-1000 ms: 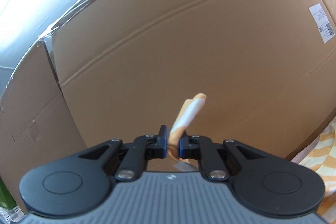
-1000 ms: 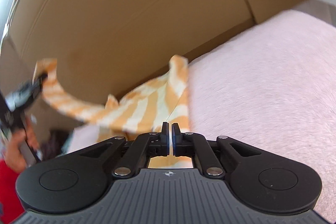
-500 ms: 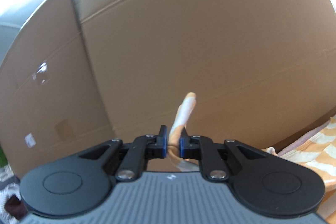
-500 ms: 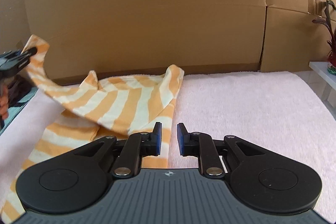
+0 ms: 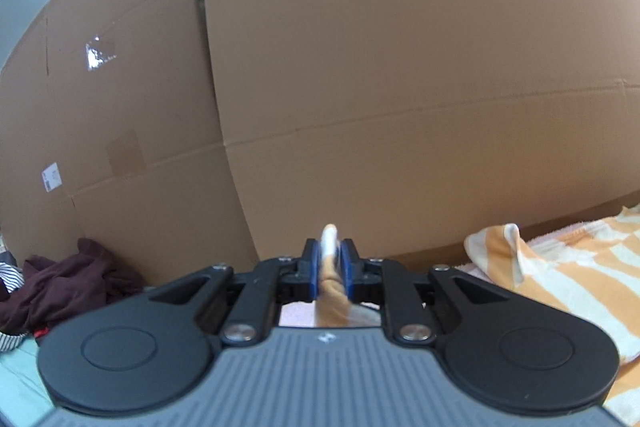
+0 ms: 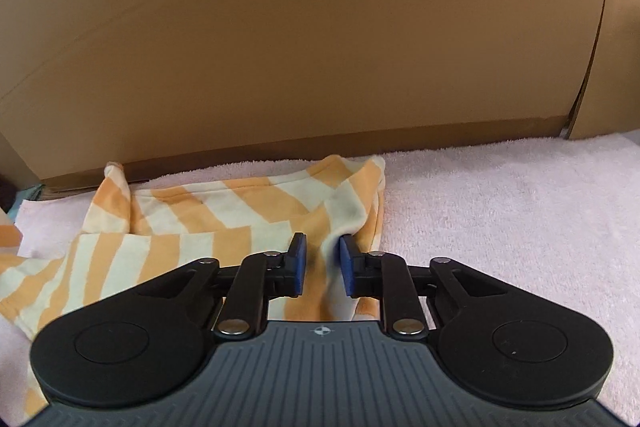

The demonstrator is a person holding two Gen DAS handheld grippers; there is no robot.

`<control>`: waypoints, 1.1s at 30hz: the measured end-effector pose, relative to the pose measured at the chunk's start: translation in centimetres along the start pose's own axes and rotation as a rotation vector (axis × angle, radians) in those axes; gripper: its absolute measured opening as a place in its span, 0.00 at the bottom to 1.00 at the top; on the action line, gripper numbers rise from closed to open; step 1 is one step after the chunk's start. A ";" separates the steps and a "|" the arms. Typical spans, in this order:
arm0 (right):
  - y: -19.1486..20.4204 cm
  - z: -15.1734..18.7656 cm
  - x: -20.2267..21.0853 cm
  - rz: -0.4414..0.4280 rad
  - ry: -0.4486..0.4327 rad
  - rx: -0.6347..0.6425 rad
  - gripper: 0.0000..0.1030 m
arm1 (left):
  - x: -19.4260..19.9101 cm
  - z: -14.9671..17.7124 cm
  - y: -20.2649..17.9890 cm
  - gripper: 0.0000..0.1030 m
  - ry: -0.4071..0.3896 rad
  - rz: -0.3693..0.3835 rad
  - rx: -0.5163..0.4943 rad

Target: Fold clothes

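One striped garment (image 6: 224,219) on pink towel (image 6: 500,195), left gripper (image 5: 329,263) pinching its edge, right gripper (image 6: 322,263) jaws closing around a fold, pads not pressing, cardboard boxes (image 5: 400,67) behind, dark clothes pile (image 5: 68,283) left

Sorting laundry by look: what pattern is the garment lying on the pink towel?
Orange and cream stripes on the garment; the right wrist view shows it best.

Striped garments (image 6: 224,223): one
Dark clothes heaps (image 5: 60,283): one, far left
Cardboard boxes (image 5: 400,67): at least two
Tongs: two
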State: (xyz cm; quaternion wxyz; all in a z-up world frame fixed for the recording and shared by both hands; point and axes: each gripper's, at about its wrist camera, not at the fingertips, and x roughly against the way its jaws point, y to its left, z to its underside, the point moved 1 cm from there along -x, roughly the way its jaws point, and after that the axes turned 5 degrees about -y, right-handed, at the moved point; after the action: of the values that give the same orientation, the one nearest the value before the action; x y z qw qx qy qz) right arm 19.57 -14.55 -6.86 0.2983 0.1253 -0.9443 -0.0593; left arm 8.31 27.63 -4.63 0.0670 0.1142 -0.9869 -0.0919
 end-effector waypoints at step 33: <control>7.9 0.2 -1.9 -0.064 -0.043 0.231 0.04 | 3.2 -2.3 2.5 0.13 -0.194 -0.019 0.219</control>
State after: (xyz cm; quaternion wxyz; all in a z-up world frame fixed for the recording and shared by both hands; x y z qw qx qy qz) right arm 19.37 -6.41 -6.65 0.2596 0.1876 -0.9466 0.0376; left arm 5.02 28.86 -1.56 -0.0424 0.1205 -0.9918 0.0050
